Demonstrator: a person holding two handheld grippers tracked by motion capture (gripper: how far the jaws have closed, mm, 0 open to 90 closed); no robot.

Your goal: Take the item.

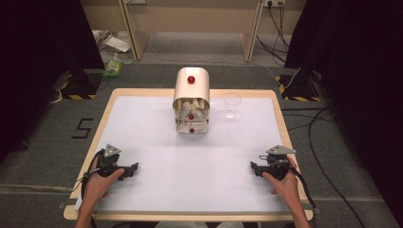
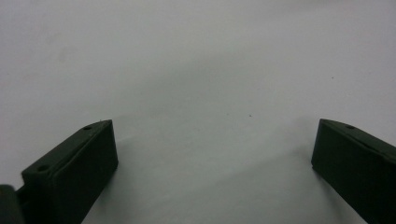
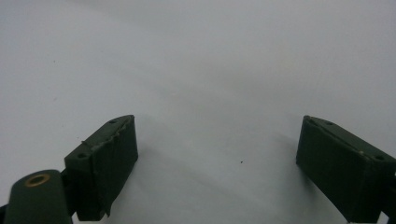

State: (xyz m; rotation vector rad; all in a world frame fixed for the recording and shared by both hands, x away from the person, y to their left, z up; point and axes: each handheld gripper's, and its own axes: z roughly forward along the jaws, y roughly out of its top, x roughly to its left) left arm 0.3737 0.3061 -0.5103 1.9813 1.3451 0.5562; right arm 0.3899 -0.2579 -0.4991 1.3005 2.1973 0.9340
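A small cream cabinet (image 1: pixel 191 101) with a rounded top and red knobs stands at the far middle of the white table (image 1: pixel 157 185). Its upper part looks open, with pale things inside. A clear glass (image 1: pixel 232 104) stands just right of it. My left gripper (image 1: pixel 134 169) rests near the front left of the table, held by a hand, pointing toward the middle. Its jaws stand wide apart over bare white surface (image 2: pixel 205 116), open. My right gripper (image 1: pixel 253 167) rests near the front right, pointing inward, also open with nothing between its fingers (image 3: pixel 105 163).
The table has a wooden rim (image 1: pixel 280 123). Beyond it lie grey floor, cables (image 1: pixel 313 137) at the right, wooden furniture legs at the back, and black curtains on both sides. A wide stretch of white surface separates the grippers from the cabinet.
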